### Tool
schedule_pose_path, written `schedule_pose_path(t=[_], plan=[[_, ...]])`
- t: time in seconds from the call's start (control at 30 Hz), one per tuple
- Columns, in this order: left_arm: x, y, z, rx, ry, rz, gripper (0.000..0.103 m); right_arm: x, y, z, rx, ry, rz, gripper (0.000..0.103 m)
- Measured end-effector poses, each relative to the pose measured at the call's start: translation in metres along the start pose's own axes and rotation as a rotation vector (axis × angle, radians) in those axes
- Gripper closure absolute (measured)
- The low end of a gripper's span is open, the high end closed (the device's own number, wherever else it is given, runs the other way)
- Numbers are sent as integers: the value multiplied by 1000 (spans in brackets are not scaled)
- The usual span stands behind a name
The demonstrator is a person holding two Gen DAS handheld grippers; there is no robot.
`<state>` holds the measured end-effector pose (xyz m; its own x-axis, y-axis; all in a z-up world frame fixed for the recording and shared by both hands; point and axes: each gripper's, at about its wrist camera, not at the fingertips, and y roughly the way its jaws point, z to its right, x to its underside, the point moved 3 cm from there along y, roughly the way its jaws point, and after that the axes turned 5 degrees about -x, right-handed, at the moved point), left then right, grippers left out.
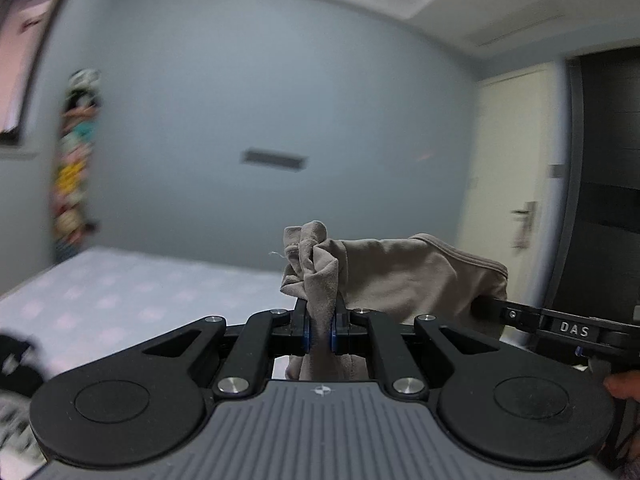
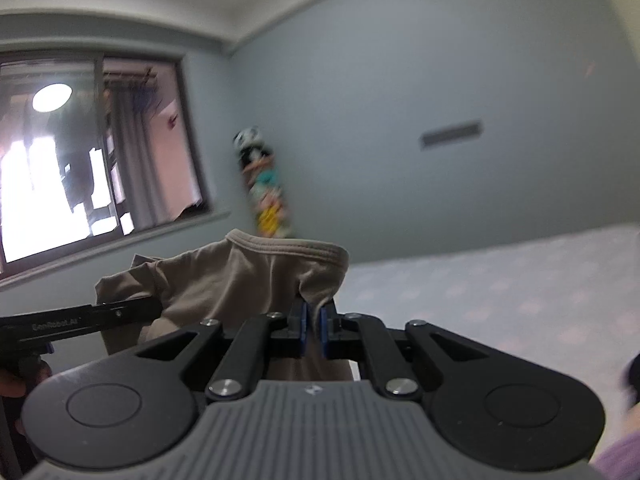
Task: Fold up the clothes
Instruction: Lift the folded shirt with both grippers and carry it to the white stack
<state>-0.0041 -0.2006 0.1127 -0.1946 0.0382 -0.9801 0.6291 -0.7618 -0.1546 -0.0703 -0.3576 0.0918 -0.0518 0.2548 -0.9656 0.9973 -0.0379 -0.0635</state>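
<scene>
A taupe-grey garment (image 1: 404, 276) hangs in the air between my two grippers, above the bed. My left gripper (image 1: 320, 326) is shut on a bunched corner of it, with cloth sticking up past the fingertips. My right gripper (image 2: 314, 320) is shut on the fabric just below the ribbed collar (image 2: 288, 246). The right gripper's fingers (image 1: 516, 316) reach into the left wrist view from the right and meet the cloth's far edge. The left gripper's fingers (image 2: 120, 314) show at the left of the right wrist view. The garment's lower part is hidden behind the grippers.
A bed with a pale patterned sheet (image 1: 132, 292) lies below, also in the right wrist view (image 2: 500, 284). Dark clothing (image 1: 16, 360) lies at the bed's left edge. A colourful skateboard (image 2: 266, 192) leans on the blue-grey wall. A window (image 2: 92, 152) and a door (image 1: 516, 184) flank the room.
</scene>
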Motion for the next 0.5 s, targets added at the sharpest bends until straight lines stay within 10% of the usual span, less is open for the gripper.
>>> schedule_pose_path(t=[0.5], plan=[[-36,13,252,639,-25,-50,96,-123,-301,93,385,-73,127,95]])
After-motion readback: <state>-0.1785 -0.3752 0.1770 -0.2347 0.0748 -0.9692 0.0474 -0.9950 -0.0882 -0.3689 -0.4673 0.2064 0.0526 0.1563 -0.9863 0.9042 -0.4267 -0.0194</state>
